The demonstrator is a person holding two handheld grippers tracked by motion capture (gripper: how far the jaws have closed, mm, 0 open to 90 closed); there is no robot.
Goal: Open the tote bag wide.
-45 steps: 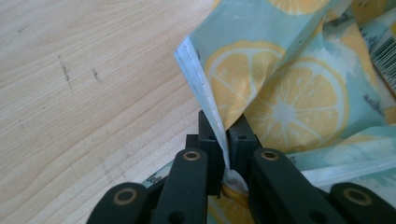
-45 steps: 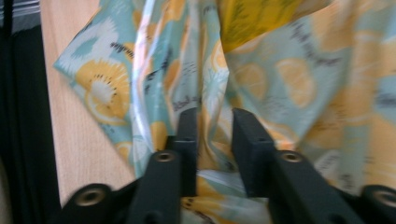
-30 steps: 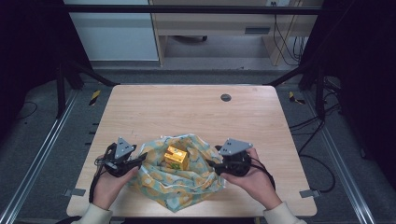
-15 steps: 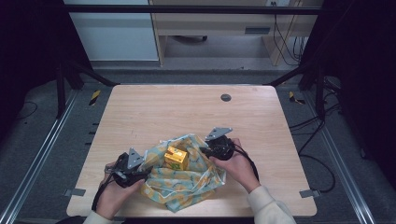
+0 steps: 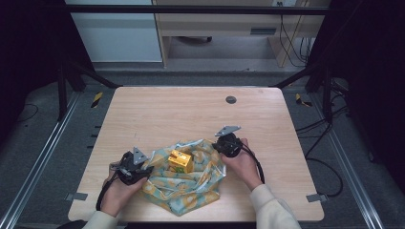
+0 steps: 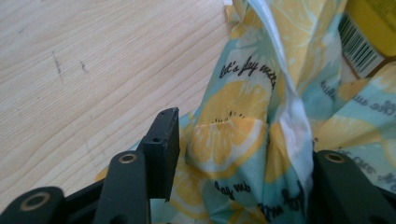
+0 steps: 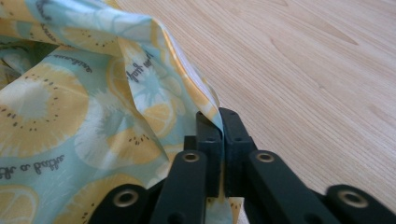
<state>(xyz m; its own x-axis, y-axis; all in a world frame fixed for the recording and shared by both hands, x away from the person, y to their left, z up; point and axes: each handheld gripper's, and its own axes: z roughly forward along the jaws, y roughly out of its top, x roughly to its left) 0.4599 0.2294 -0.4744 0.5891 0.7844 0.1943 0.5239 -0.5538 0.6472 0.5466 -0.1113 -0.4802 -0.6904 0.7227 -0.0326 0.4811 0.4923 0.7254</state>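
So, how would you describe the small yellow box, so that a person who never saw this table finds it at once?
Look at the near edge of the wooden table, where a crumpled cloth printed with lemon slices lies between the two hands. The yellow box stands in its middle. It is the one stiff, plain-coloured thing among soft, patterned folds.

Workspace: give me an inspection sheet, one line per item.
Surface: wooden table, scuffed, with a dark round grommet near the far edge.
Job's things: lemon-print cloth bunched around a yellow box at the near edge.
Clutter: nothing seen.
Grippers: left gripper has a gathered fold of cloth between its jaws, whether pinched I cannot tell; right gripper has just been closing and is shut on the cloth's edge.
Cables: one black cable trails over the right hand; more hang behind the table.
Surroundings: dark frame, grey floor, pale cabinets beyond.
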